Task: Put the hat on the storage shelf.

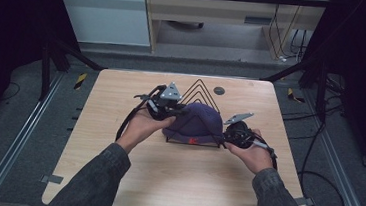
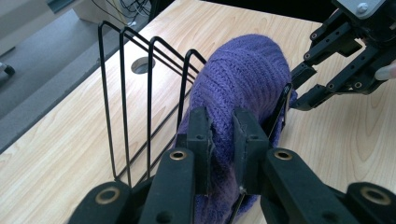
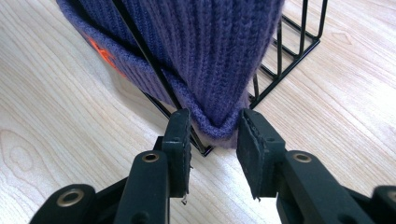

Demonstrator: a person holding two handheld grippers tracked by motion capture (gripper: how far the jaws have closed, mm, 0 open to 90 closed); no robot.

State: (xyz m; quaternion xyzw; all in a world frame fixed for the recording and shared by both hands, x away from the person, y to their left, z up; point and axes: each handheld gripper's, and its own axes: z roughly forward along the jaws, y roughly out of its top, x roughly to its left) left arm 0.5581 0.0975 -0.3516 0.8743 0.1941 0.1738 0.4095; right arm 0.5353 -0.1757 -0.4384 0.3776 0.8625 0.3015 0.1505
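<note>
A purple knit beanie (image 1: 197,122) is draped over a black wire rack (image 1: 200,87) at the middle of the wooden table (image 1: 164,181). My left gripper (image 1: 180,110) is at the beanie's left side; in the left gripper view its jaws are shut on a fold of the beanie (image 2: 243,70), beside the rack (image 2: 149,107). My right gripper (image 1: 223,131) is at the beanie's right lower edge. In the right gripper view its jaws stand apart on either side of the hem of the beanie (image 3: 201,46), by the rack's base (image 3: 285,74). An orange logo (image 3: 100,51) marks the hem.
A round hole (image 1: 218,90) sits in the table behind the rack. Metal rails (image 1: 22,134) run along both sides of the table. Cables (image 1: 316,160) trail on the floor at the right. Bare wood lies in front of the rack.
</note>
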